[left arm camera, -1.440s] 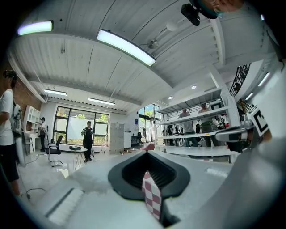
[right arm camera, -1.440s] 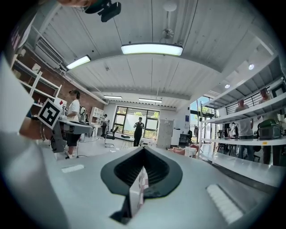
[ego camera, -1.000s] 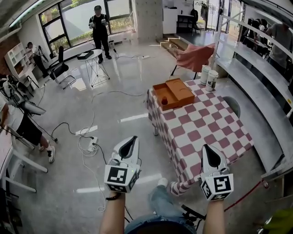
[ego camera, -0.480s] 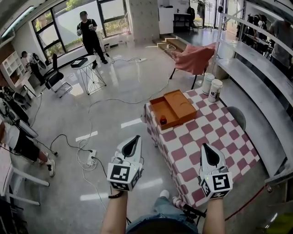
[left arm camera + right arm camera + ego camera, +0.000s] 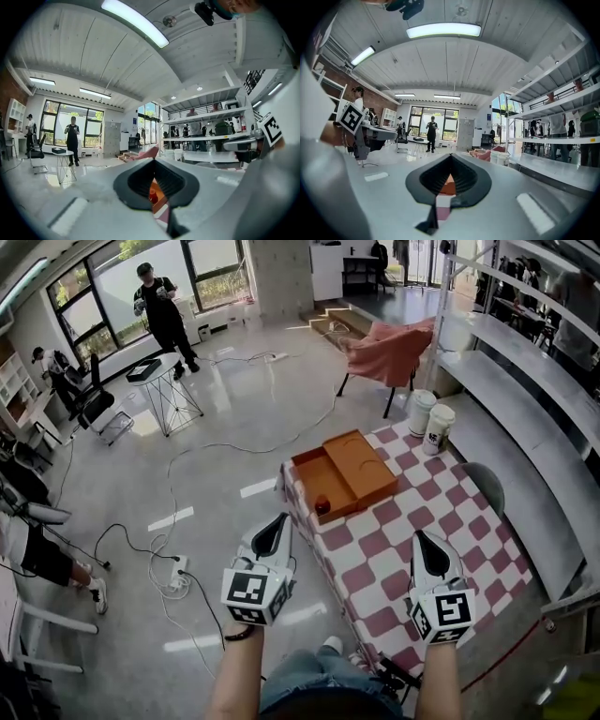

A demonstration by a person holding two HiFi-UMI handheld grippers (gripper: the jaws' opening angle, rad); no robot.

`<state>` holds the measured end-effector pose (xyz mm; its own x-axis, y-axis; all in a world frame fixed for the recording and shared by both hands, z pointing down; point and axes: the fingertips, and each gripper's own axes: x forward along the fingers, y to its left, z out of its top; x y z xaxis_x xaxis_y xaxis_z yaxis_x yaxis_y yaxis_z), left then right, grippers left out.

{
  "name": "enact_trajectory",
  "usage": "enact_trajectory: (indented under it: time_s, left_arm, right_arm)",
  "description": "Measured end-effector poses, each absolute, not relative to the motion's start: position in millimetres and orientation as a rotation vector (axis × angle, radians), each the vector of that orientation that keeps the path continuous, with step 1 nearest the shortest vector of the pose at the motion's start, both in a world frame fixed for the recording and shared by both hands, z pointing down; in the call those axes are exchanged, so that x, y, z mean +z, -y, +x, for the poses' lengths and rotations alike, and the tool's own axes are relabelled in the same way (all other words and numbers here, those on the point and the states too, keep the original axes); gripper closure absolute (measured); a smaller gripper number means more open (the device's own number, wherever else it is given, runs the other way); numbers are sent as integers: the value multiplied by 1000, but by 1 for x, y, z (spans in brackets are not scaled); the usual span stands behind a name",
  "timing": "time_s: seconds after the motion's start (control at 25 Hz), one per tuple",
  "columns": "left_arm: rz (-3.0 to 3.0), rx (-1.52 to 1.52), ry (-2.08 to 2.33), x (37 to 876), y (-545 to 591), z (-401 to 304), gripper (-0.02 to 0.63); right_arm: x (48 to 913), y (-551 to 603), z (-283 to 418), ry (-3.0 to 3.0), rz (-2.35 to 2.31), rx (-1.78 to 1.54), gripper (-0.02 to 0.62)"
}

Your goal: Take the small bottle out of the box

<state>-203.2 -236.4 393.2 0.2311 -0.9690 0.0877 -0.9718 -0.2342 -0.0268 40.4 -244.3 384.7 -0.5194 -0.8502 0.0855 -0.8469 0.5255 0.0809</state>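
An open orange box (image 5: 349, 472) lies on the near-left part of a table with a red-and-white checked cloth (image 5: 427, 521). In its open tray, by the near corner, stands a small red bottle (image 5: 322, 506). My left gripper (image 5: 277, 524) hangs over the floor just left of the table, jaws shut and empty, short of the box. In the left gripper view the bottle (image 5: 153, 197) and box (image 5: 158, 188) show beyond the closed left gripper (image 5: 154, 161). My right gripper (image 5: 424, 542) is above the cloth, shut and empty; the box (image 5: 448, 186) shows past the right gripper (image 5: 451, 156).
Two white tubs (image 5: 429, 420) stand at the table's far edge, and behind them is a chair draped in pink cloth (image 5: 389, 348). Grey shelving (image 5: 525, 399) runs along the right. Cables and a power strip (image 5: 176, 568) lie on the floor; a person (image 5: 159, 306) stands far off.
The table and box have come closer and shifted left in the head view. Both grippers keep the same pose, shut and empty.
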Motion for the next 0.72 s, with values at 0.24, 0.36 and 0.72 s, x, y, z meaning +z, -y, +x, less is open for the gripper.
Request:
enact_trajectory:
  time_s: [0.24,0.36,0.72]
  left_arm:
    - [2462,166,1852,408,258,-196,606]
    - [2479,197,1801,416,267,-193,562]
    - [2469,279,1665,448,301,-184,485]
  right_arm:
    - [397,257,43,2601,1485,-10,597]
    - [401,261,46,2575,1499,5,597]
    - [427,280,50,2495,1522,60,597]
